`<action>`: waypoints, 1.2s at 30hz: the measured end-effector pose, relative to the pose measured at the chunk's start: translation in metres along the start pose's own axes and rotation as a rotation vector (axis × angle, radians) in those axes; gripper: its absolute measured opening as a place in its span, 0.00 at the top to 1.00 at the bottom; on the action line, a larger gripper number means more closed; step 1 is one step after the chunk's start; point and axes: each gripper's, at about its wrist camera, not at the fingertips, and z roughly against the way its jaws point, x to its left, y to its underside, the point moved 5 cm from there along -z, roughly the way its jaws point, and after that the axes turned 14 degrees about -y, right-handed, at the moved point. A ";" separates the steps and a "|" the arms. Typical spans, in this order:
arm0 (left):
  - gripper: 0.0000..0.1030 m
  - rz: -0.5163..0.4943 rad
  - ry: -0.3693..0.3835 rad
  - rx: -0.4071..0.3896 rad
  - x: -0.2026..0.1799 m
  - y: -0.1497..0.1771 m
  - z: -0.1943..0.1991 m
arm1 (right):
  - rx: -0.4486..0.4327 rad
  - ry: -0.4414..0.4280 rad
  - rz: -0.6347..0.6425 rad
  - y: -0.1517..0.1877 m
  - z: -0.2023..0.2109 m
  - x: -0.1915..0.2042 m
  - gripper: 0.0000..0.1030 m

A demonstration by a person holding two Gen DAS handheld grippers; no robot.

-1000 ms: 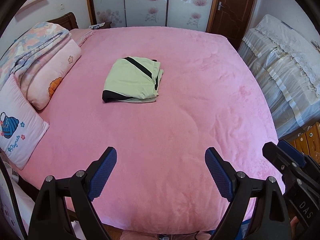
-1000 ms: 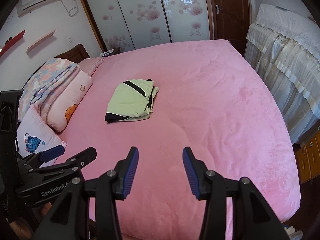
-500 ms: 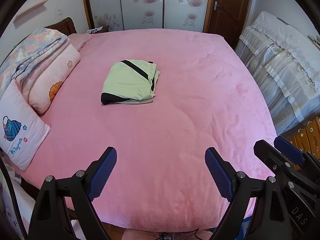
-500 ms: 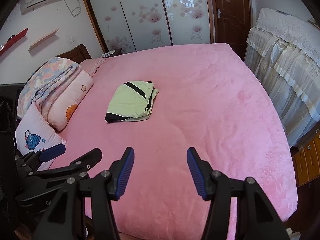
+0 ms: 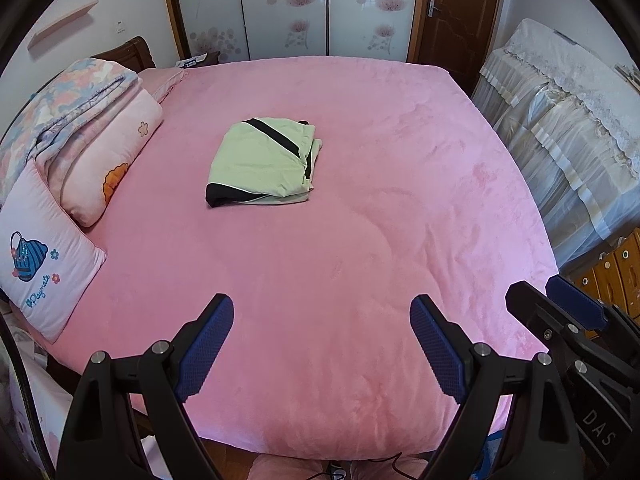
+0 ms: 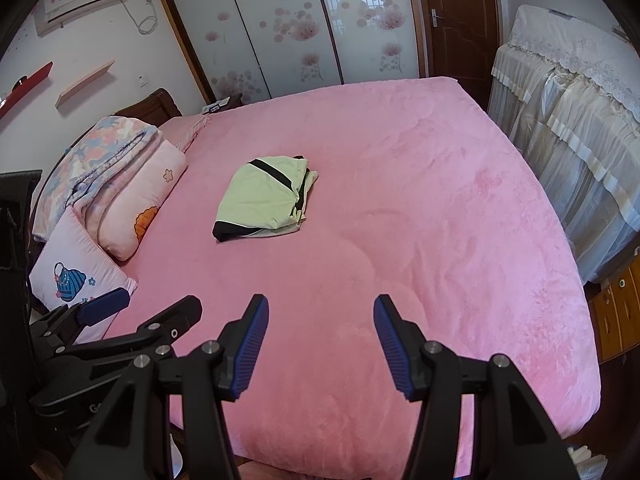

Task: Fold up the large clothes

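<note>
A light green garment with black trim (image 5: 264, 162) lies folded in a compact rectangle on the pink bed (image 5: 360, 240), left of centre; it also shows in the right wrist view (image 6: 266, 198). My left gripper (image 5: 322, 338) is open and empty above the bed's near edge, far from the garment. My right gripper (image 6: 320, 340) is open and empty, also over the near edge. The right gripper shows at the right of the left wrist view (image 5: 560, 316), and the left gripper shows at the left of the right wrist view (image 6: 120, 320).
Pillows (image 5: 48, 256) and a folded floral quilt (image 5: 76, 100) are stacked along the bed's left side. Lace-covered furniture (image 5: 568, 120) stands to the right, with wooden drawers (image 5: 616, 272) beside it. Sliding wardrobe doors (image 5: 288, 8) and a brown door (image 5: 456, 12) are behind the bed.
Both grippers have drawn back and risen from the bed, so the garment looks farther off. The right gripper's jaws have opened wider. The garment has not moved.
</note>
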 end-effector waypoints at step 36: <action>0.14 -0.027 0.003 0.044 -0.004 0.009 -0.010 | 0.033 0.011 -0.048 0.016 -0.009 -0.003 0.46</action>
